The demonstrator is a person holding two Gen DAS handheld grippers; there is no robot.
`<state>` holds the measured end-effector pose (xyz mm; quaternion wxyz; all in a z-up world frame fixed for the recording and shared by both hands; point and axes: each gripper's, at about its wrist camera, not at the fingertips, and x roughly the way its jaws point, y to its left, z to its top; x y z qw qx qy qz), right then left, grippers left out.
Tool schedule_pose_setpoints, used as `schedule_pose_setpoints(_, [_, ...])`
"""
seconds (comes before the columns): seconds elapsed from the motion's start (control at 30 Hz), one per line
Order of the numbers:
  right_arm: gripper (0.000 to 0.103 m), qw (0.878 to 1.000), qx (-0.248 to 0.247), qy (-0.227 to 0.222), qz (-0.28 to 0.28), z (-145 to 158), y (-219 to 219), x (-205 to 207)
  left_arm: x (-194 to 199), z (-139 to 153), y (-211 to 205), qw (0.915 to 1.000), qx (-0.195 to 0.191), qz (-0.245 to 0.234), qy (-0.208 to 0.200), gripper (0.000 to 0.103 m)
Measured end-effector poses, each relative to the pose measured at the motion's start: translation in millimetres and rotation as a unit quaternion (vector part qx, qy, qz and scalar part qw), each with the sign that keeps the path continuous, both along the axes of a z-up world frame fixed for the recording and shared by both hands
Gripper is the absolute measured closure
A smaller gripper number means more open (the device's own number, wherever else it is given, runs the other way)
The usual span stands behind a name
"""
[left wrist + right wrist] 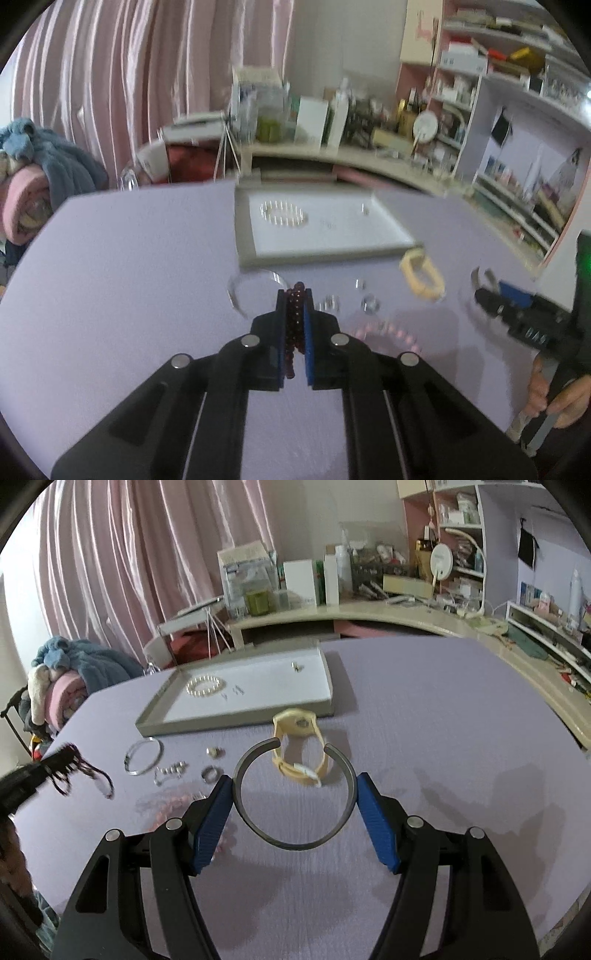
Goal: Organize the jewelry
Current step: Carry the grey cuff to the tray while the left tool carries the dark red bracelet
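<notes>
My left gripper point(295, 295) is shut on a dark red bead bracelet point(294, 325) and holds it above the purple table; it also shows blurred at the left of the right wrist view point(55, 764). My right gripper point(295, 786) is shut on a dark open bangle point(295, 843), its blue pads point(212, 825) pressing the bangle's two sides above the table. A grey tray point(155, 723) with a white lining holds a pearl bracelet point(205, 686) and small earrings point(297, 666). A cream watch point(299, 746) lies just in front of the tray.
On the table left of the right gripper lie a thin silver bangle point(144, 757), silver rings point(210, 774), small silver pieces point(170, 770) and a pink bead bracelet point(166, 805). A cluttered desk point(369, 609) and shelves stand behind; pink curtains and piled clothes are at the left.
</notes>
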<state>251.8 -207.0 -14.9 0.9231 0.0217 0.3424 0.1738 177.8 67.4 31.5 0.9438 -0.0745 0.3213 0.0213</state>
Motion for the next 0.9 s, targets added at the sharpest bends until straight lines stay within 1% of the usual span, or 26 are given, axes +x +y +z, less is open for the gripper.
schedule_pose_setpoints(0.1, [0.034, 1.000, 0.001, -0.008, 0.000, 5.0, 1.0, 0.3, -6.1, 21.0, 4.9, 0.9996, 0.002, 0.006, -0.028, 0.095])
schedule_pose_setpoints(0.17, [0.034, 1.000, 0.002, -0.010, 0.001, 6.0, 1.6, 1.0, -7.2, 29.1, 7.3, 0.9993, 0.001, 0.009, -0.037, 0.095])
schedule_pose_setpoints(0.33, [0.034, 1.000, -0.002, -0.010, 0.004, 6.5, 3.9, 2.9, -9.8, 37.1, 9.3, 0.9989, 0.000, 0.011, -0.046, 0.095])
schedule_pose_setpoints(0.43, [0.034, 1.000, -0.005, -0.017, 0.006, 13.5, 7.5, 8.2, -7.1, 41.4, 9.9, 0.9988, -0.003, 0.010, -0.048, 0.095])
schedule_pose_setpoints(0.5, [0.034, 1.000, -0.005, -0.030, 0.006, 23.9, 10.7, 14.1, -5.0, 45.8, 10.1, 0.9986, -0.006, 0.008, -0.052, 0.095])
schedule_pose_setpoints(0.63, [0.034, 0.999, -0.010, -0.051, 0.007, 41.9, 18.3, 30.2, 5.3, 62.3, 4.5, 0.9978, 0.001, -0.003, -0.067, 0.095])
schedule_pose_setpoints(0.73, [0.034, 0.998, -0.016, -0.055, 0.013, 49.7, 27.2, 47.8, 19.8, 75.2, -0.2, 0.9972, 0.005, -0.012, -0.074, 0.095])
schedule_pose_setpoints(0.8, [0.034, 0.998, -0.019, -0.051, 0.018, 51.2, 34.1, 62.0, 33.2, 84.4, -2.6, 0.9965, 0.009, -0.017, -0.081, 0.095])
schedule_pose_setpoints(0.9, [0.034, 0.999, -0.016, -0.033, 0.027, 48.9, 43.6, 86.5, 53.1, 93.3, -4.4, 0.9959, 0.009, -0.022, -0.087, 0.095])
